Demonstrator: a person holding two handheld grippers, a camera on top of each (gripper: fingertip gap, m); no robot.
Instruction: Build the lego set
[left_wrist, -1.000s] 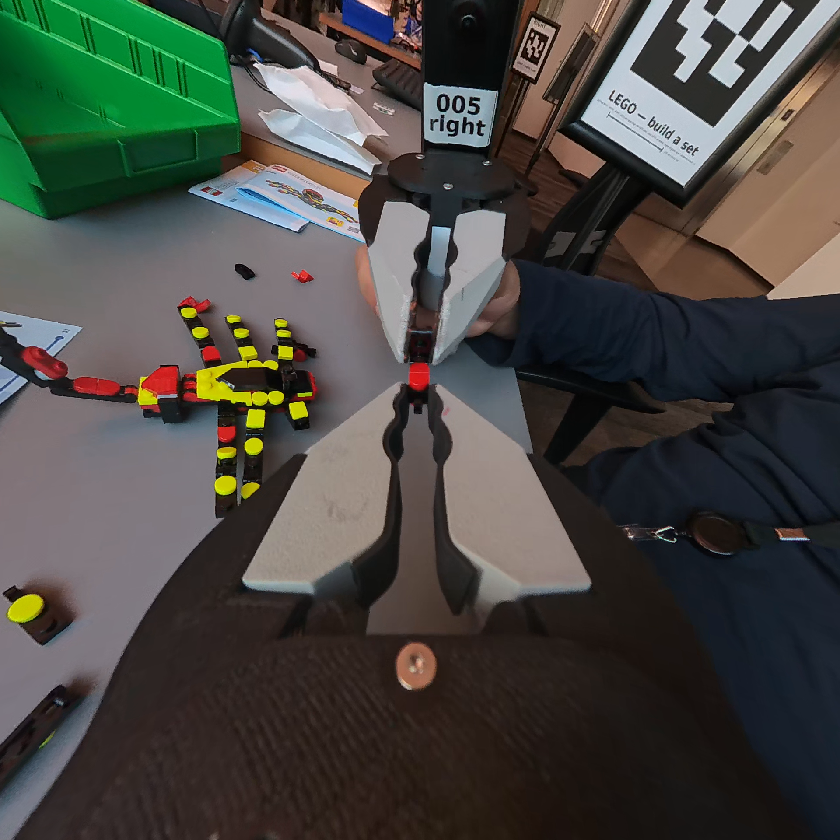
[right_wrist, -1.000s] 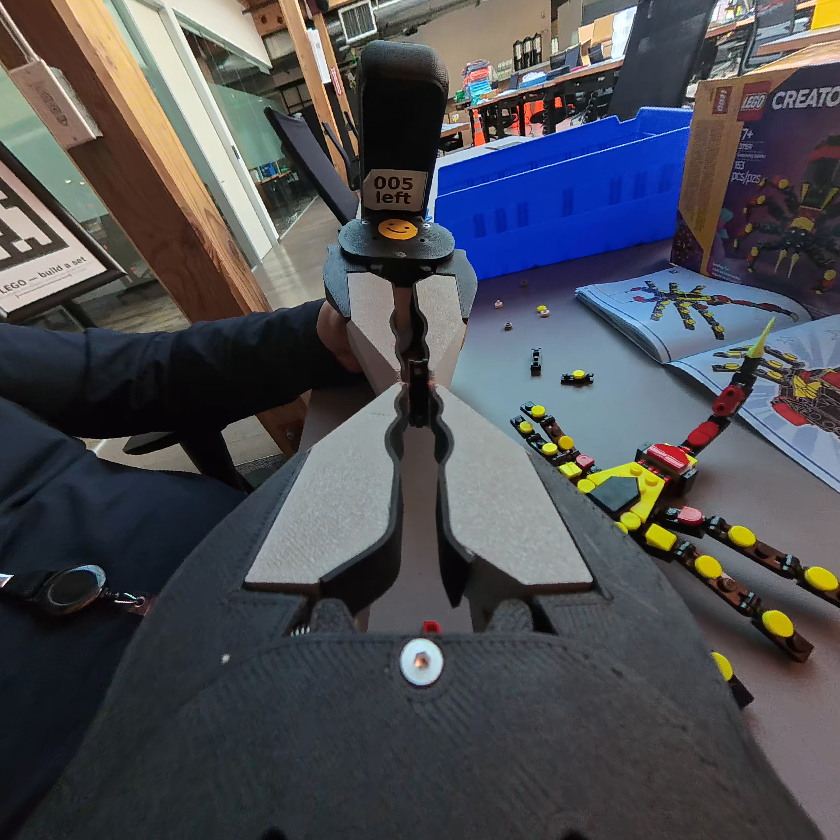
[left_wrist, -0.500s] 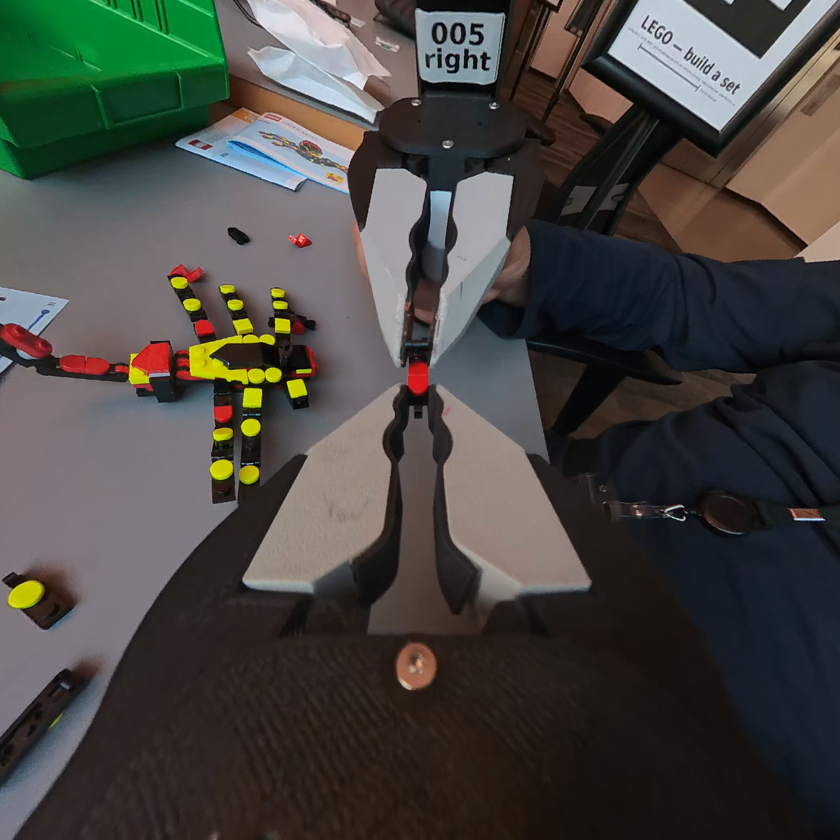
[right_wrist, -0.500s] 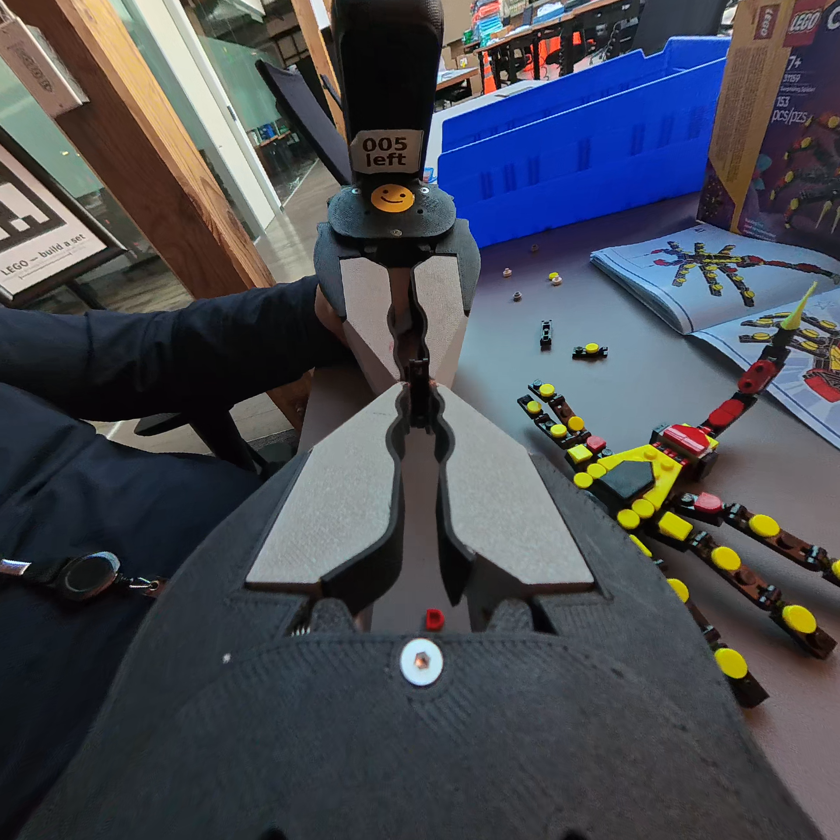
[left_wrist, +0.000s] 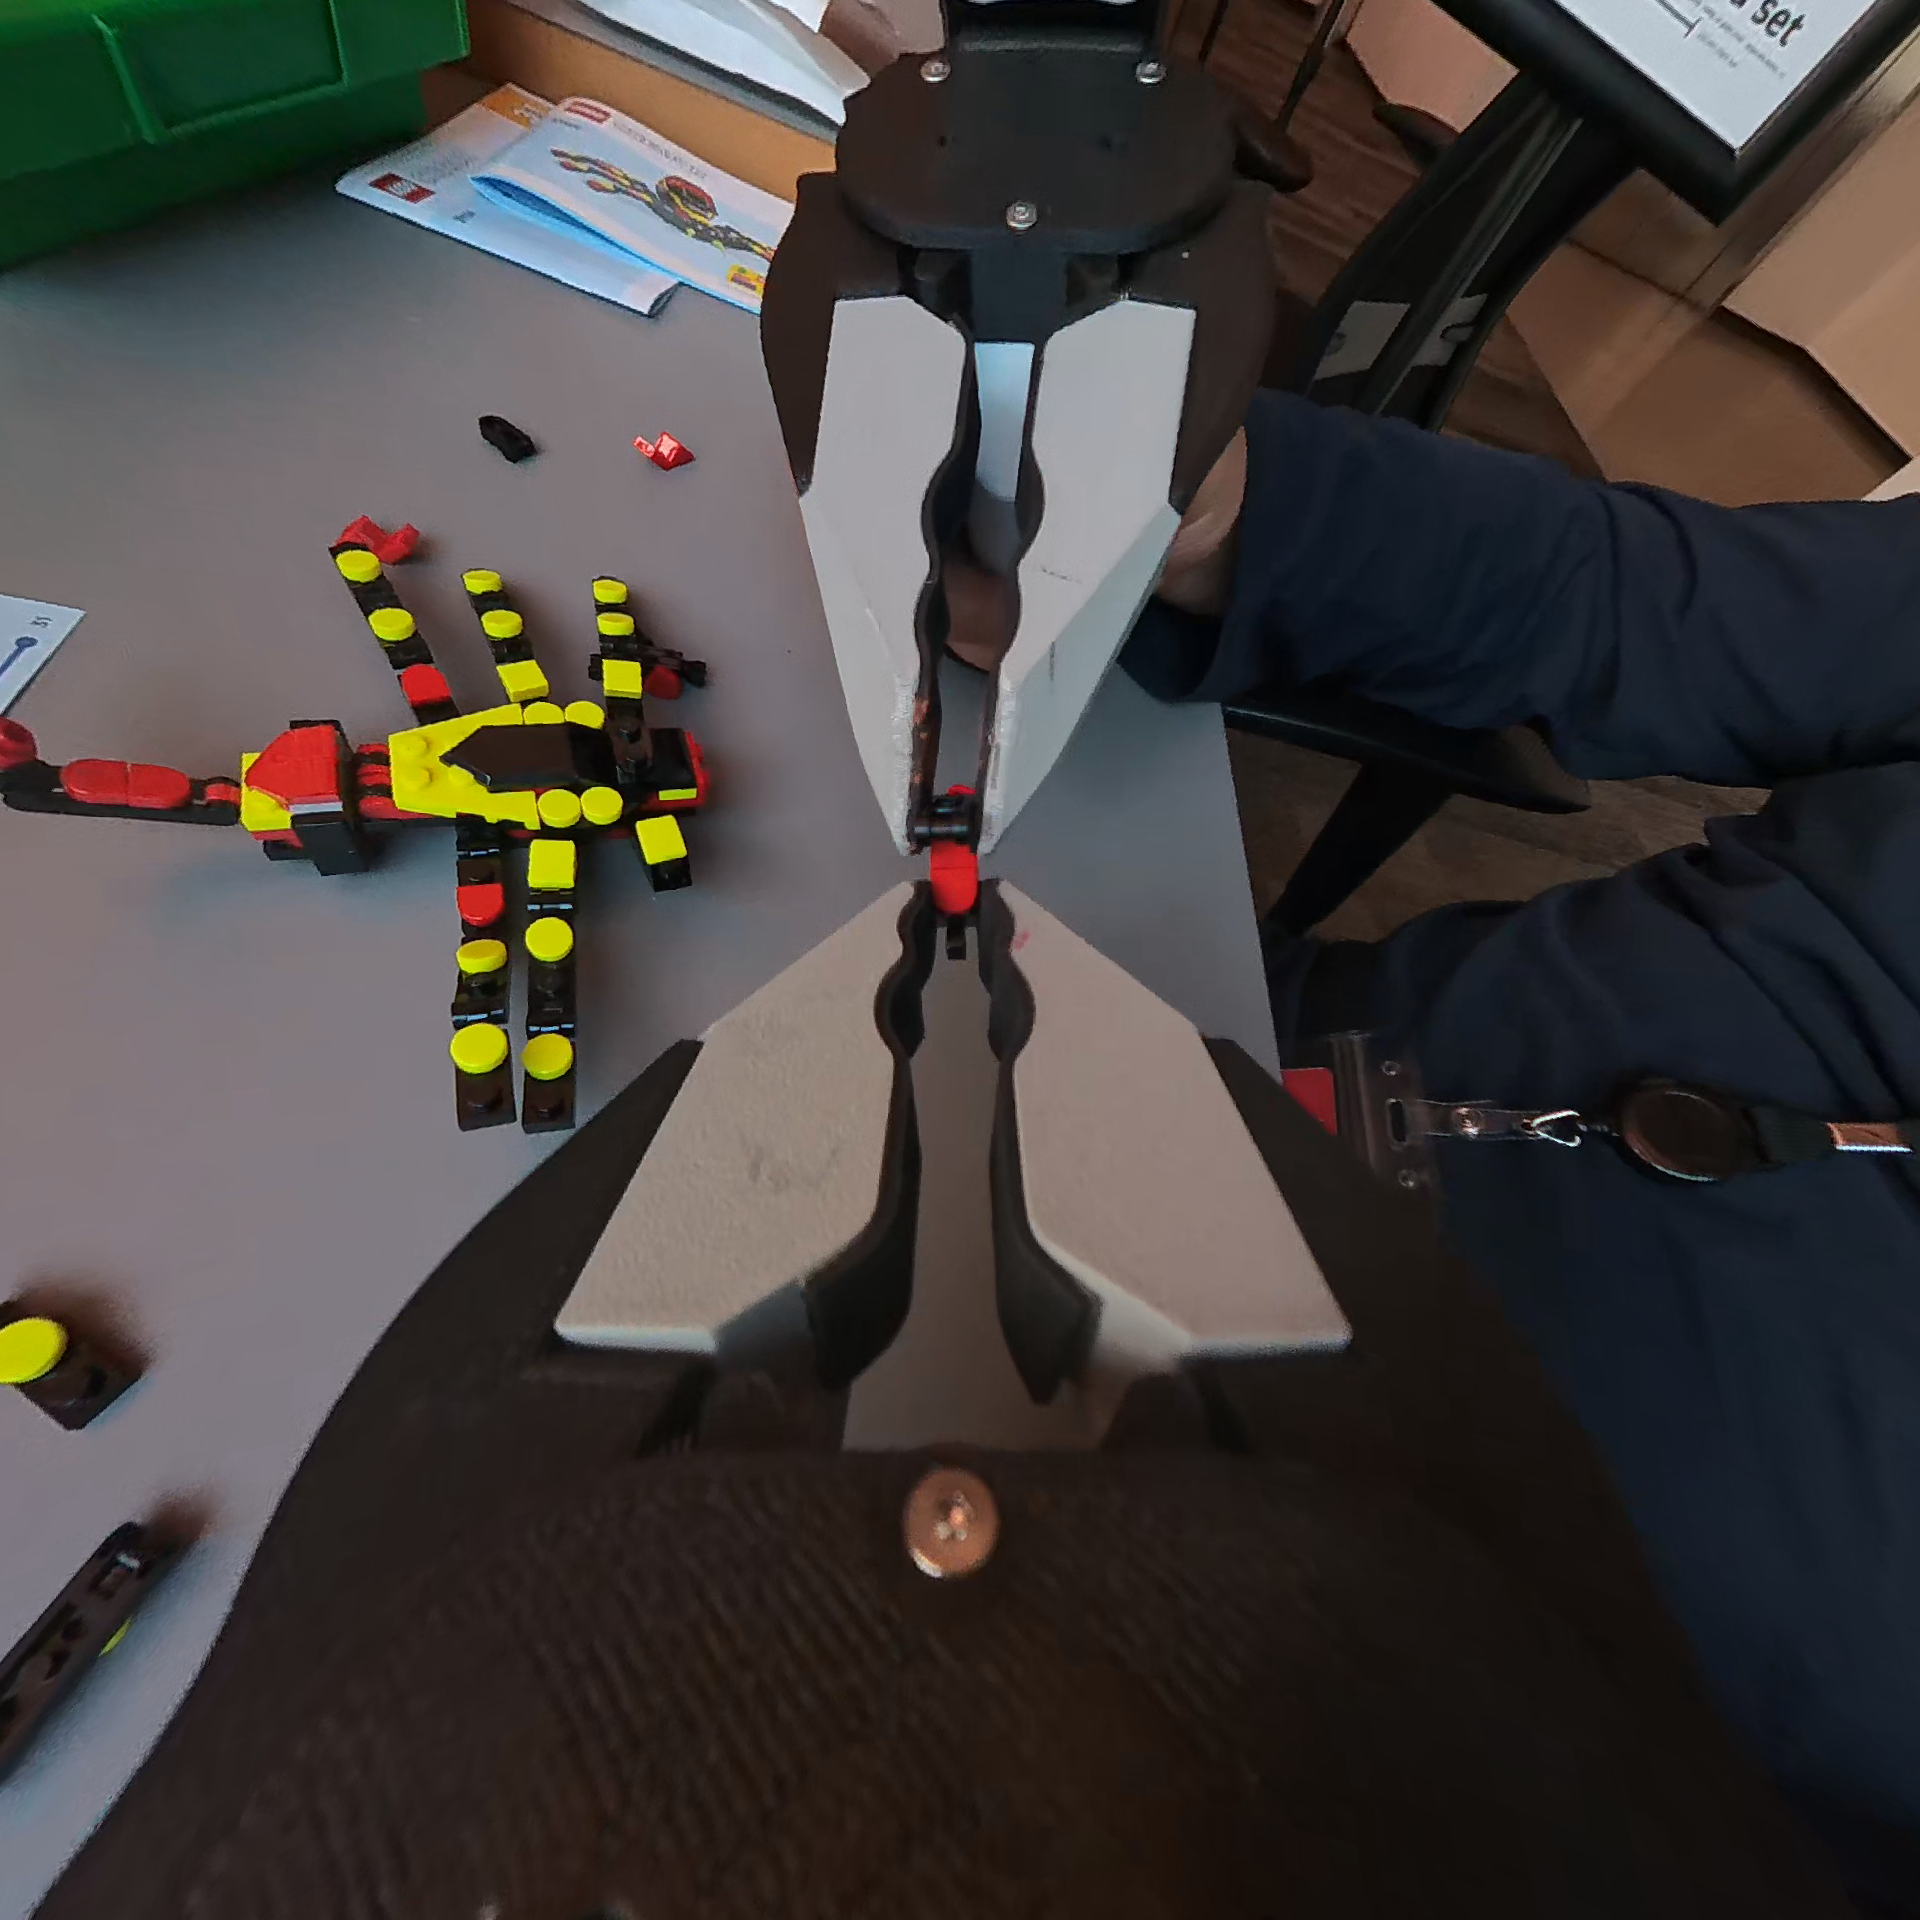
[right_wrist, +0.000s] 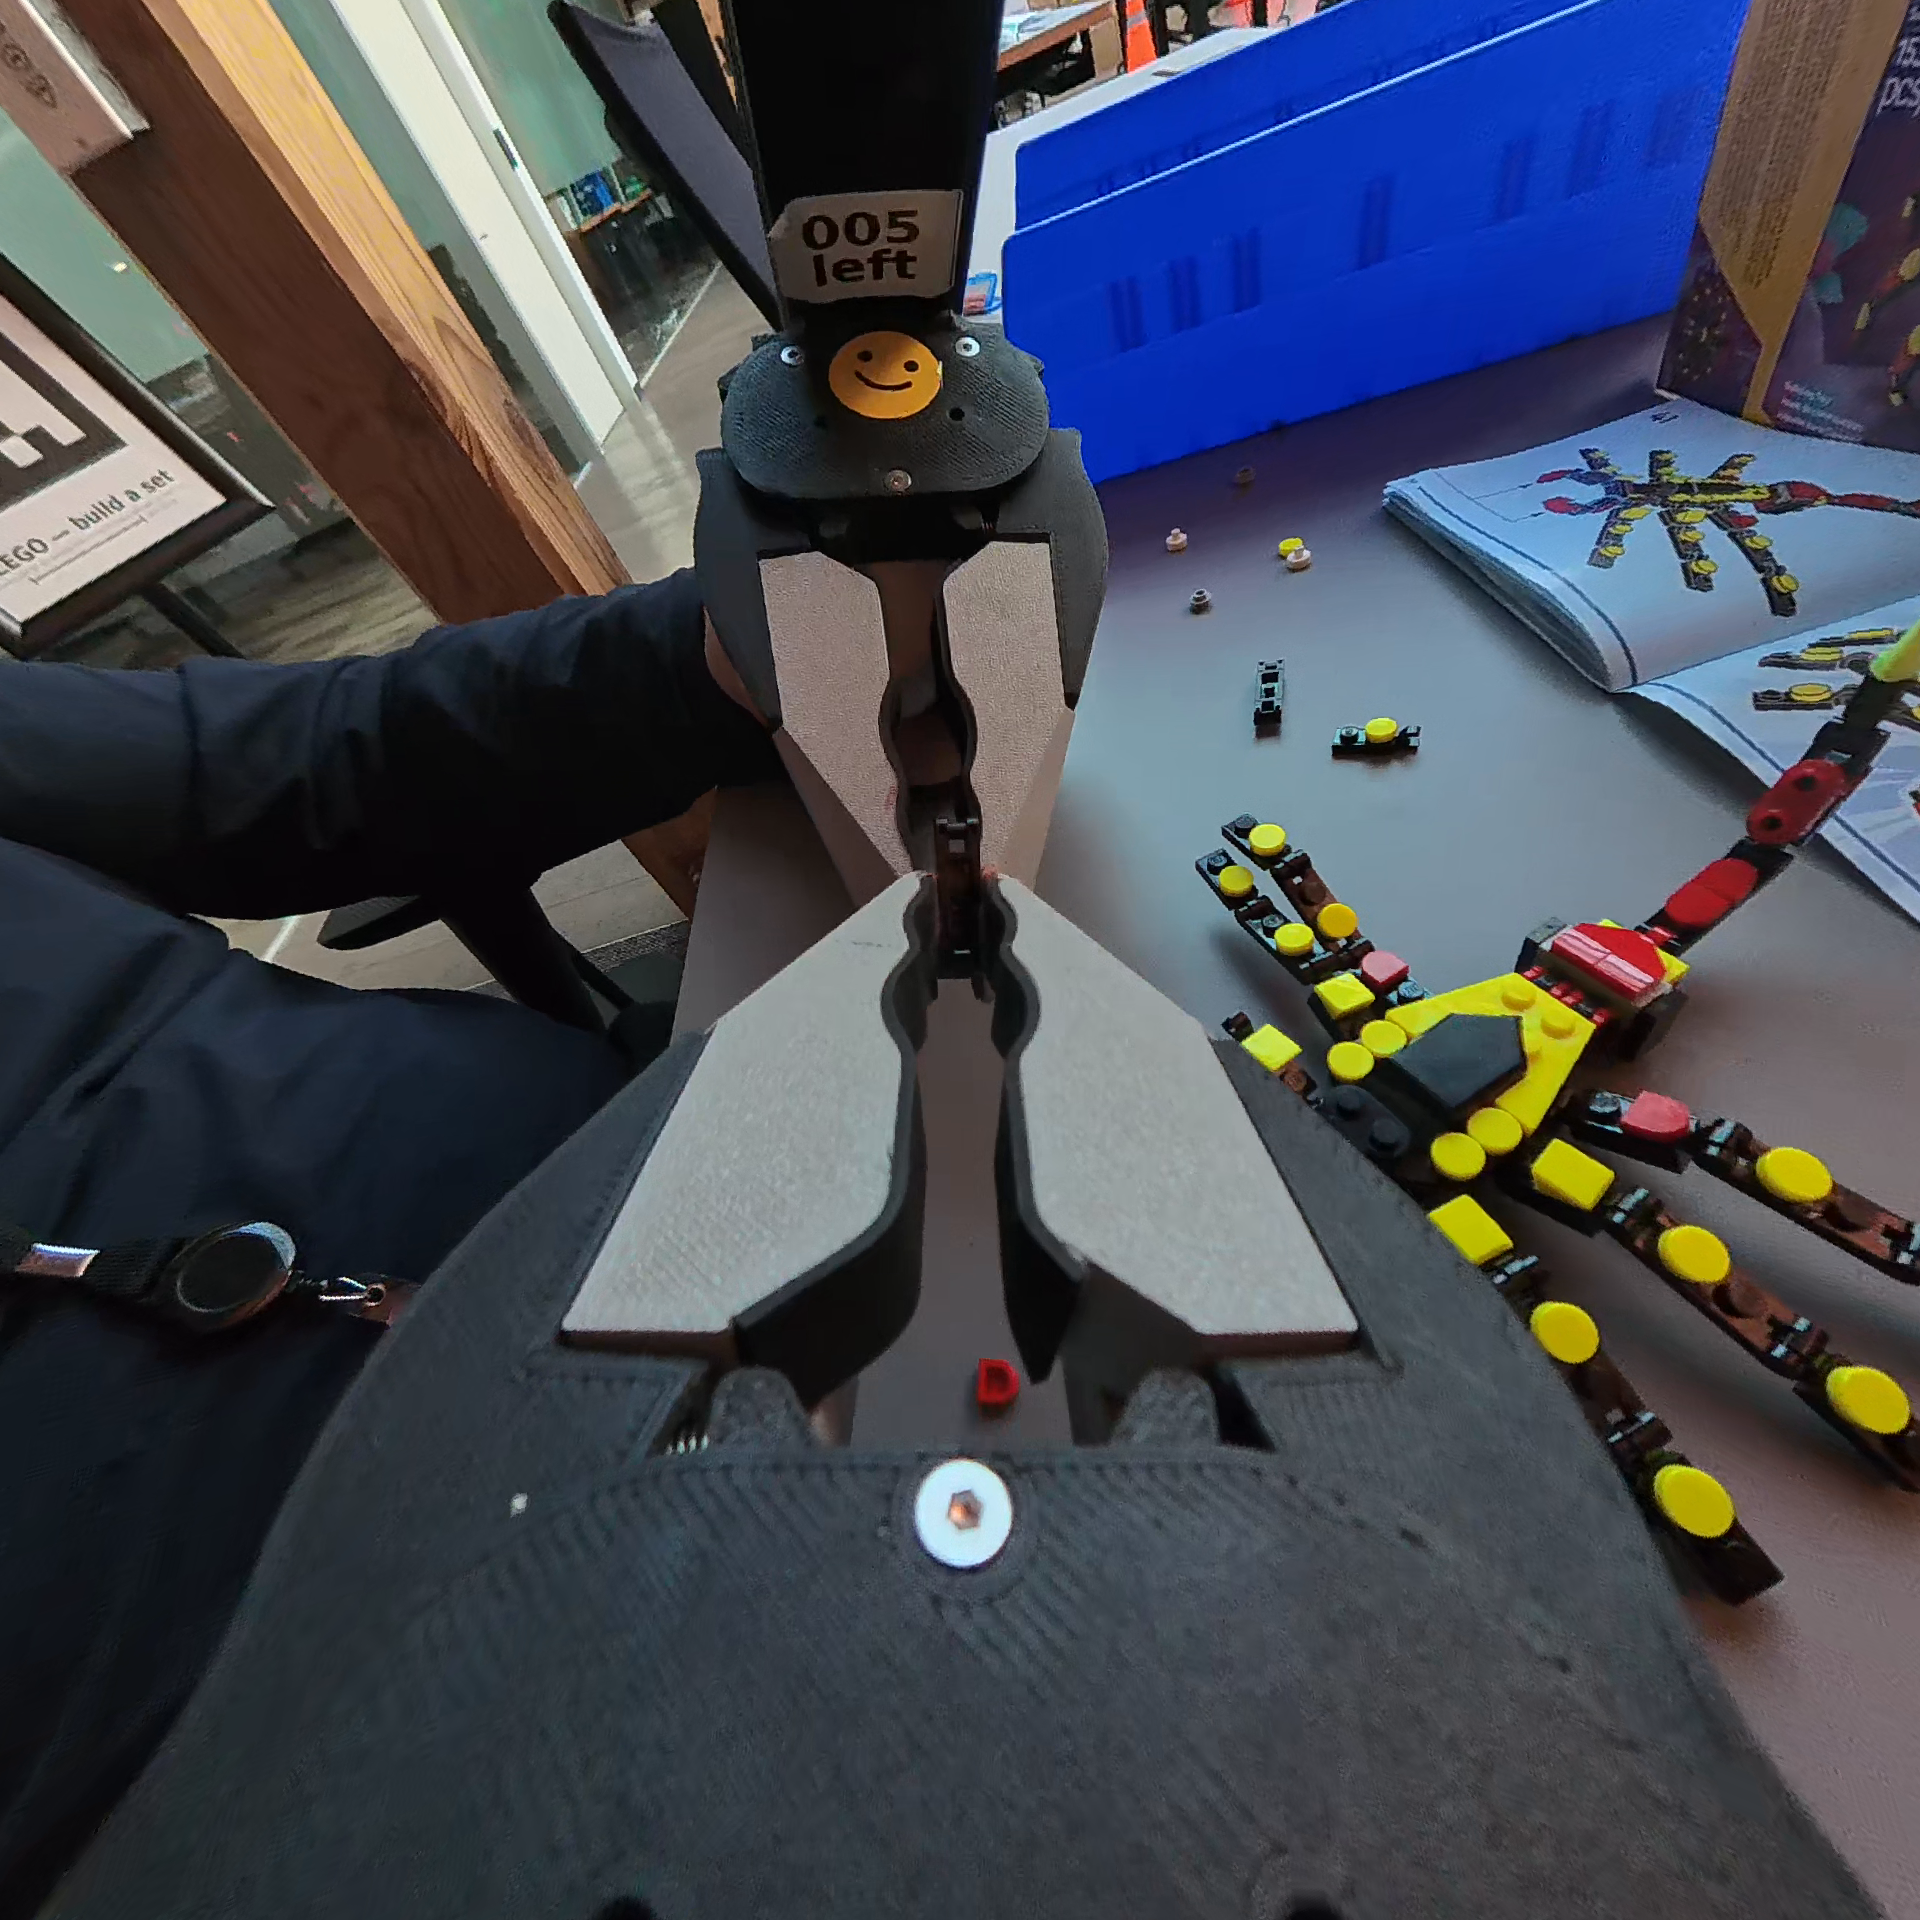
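Note:
My left gripper (left_wrist: 951, 906) is shut on a small black piece with a red tile (left_wrist: 952, 871). My right gripper (right_wrist: 956, 896) meets it tip to tip and is shut on the black end of the same small assembly (right_wrist: 957, 854). It also shows in the left wrist view (left_wrist: 948, 823), and the left gripper shows in the right wrist view (right_wrist: 956, 831). Both are held above the table near its edge. The yellow, black and red spider model (left_wrist: 499, 774) lies flat on the grey table (left_wrist: 208, 416), to the left of the grippers; it also shows in the right wrist view (right_wrist: 1475, 1060).
A green bin (left_wrist: 156, 83) and a booklet (left_wrist: 582, 197) lie at the back. A blue bin (right_wrist: 1351, 260), the set's box (right_wrist: 1818, 208) and open instructions (right_wrist: 1621, 540) are beyond the model. Loose pieces (left_wrist: 42, 1361) (right_wrist: 1371, 736) and a small red piece (right_wrist: 1000, 1382) lie about. The person's dark sleeve (left_wrist: 1507, 603) is at the table edge. Left and right tips are no more than a few centimetres apart.
Both grippers have stayed shut, tip to tip, on the small piece. They have tilted downward and drawn nearer, so each opposite gripper looks larger and more table shows.

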